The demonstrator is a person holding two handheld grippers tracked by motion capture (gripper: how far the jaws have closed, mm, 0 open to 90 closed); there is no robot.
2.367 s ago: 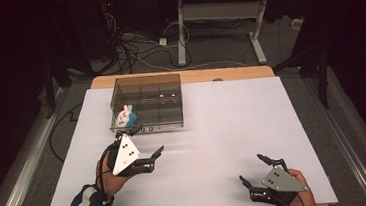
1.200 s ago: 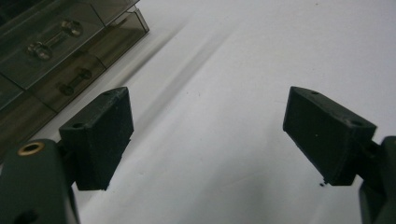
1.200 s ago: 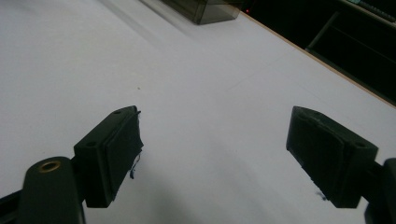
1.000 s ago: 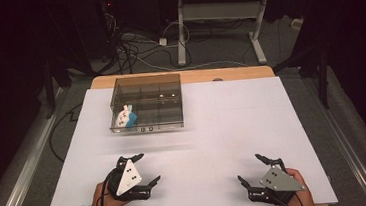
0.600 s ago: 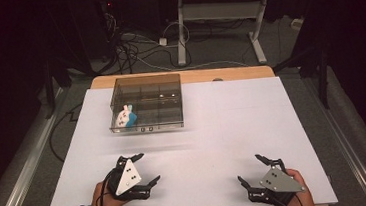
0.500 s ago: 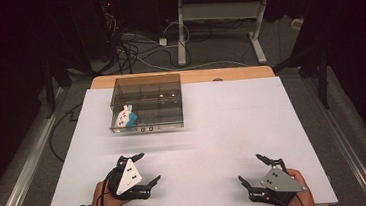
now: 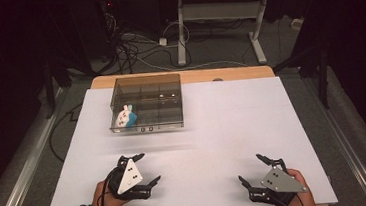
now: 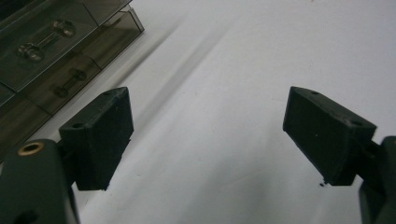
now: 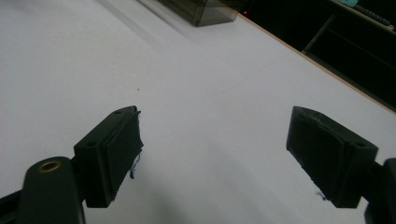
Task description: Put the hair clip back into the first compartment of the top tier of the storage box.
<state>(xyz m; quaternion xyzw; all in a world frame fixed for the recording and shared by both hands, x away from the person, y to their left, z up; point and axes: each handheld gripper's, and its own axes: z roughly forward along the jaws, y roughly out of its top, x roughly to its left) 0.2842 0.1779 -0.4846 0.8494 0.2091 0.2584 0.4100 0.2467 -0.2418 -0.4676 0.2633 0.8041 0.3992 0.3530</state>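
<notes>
Both grippers are resting at the near edge of the white table [image 7: 233,123], apparently parked at rest. The left gripper [image 7: 144,169] is holding its jaws spread and empty; the right gripper [image 7: 256,169] likewise. A small rabbit-like toy [image 7: 125,117] is sitting in the front-left compartment of the smoky clear compartment box [image 7: 146,102]. Against 2.4 seconds ago, the left gripper is lying much farther from the box; the right one is unchanged.

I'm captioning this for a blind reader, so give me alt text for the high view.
Two hand-held grippers, left and right, rest open and empty at the near edge of a white table. Farther back on the left sits a clear compartmented box holding a small white and blue toy.
</notes>
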